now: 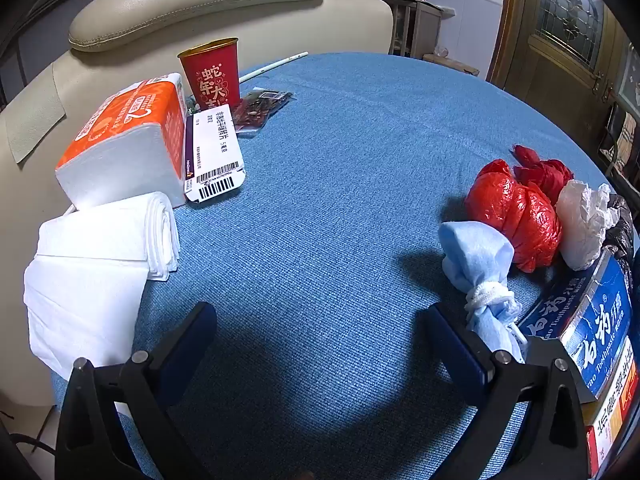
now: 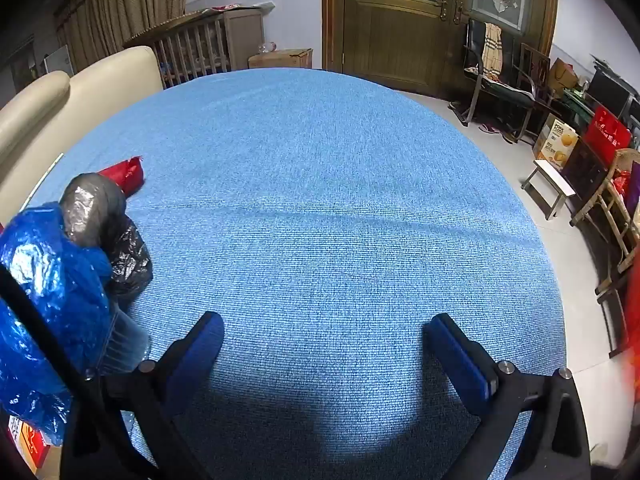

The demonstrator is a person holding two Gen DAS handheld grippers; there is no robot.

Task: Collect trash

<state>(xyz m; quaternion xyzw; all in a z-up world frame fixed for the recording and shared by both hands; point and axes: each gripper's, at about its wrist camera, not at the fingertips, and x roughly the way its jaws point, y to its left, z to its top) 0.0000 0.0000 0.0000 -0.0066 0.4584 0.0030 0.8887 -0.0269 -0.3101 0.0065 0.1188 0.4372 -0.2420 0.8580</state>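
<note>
- Left gripper (image 1: 320, 336) tilts steeply down over the blue tablecloth (image 1: 340, 160), jaws spread, empty.
- Right gripper (image 2: 324, 344) tilts likewise over the tablecloth, released, grasping nothing.

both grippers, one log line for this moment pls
left gripper: open, empty | right gripper: open, empty | red bag, black bag: on blue tablecloth, untouched

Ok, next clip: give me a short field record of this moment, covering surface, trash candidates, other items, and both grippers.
surface: blue cloth-covered table
trash candidates: red plastic bag, white plastic bag, black plastic bag, blue plastic bag, tied light-blue cloth bundle
other items: orange tissue pack, folded white tissues, red paper cup, medicine box, toothpaste box
left gripper: open, nothing between the jaws
right gripper: open, nothing between the jaws
</note>
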